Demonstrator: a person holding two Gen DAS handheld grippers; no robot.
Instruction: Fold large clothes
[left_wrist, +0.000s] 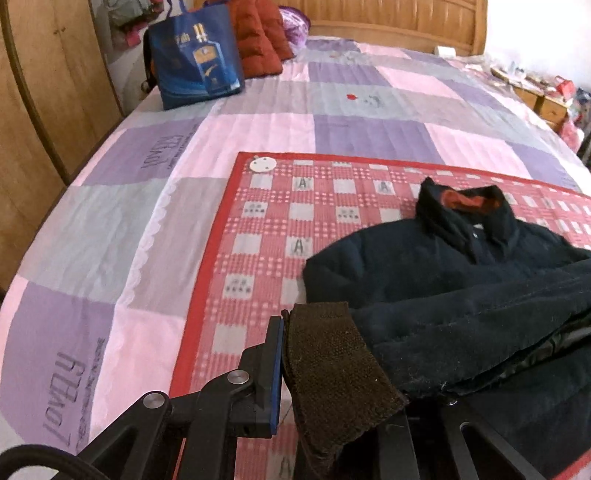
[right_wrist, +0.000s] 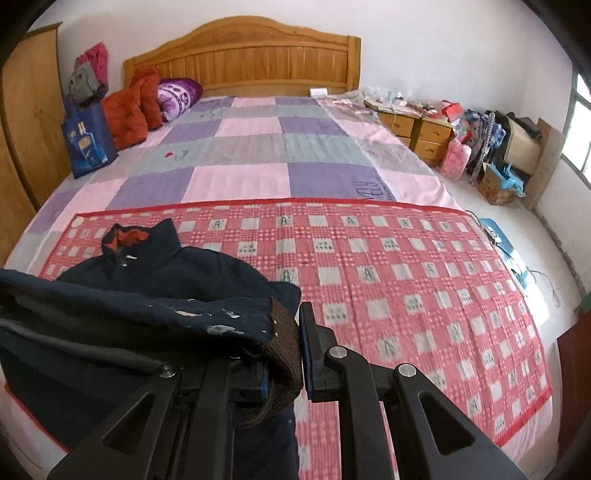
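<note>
One nightstand (right_wrist: 417, 129), right view only

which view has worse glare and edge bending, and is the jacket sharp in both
Right wrist view: the window blows out, dark vignette corners, the bed bows strongly. Left wrist view: the top right corner washes out, the wardrobe edge curves. The jacket reads sharp in both, soft only near the frame edges.

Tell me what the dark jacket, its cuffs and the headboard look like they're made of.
Dark jacket: navy woven cloth with a matte, slightly fuzzy face and stitched seams, probably padded cotton or a blend. Cuffs: brown ribbed knit, its coarse loops plain to see between the jaws of the left gripper and the right gripper. Headboard: orange-toned wood with visible grain and a light sheen, likely varnished.
</note>
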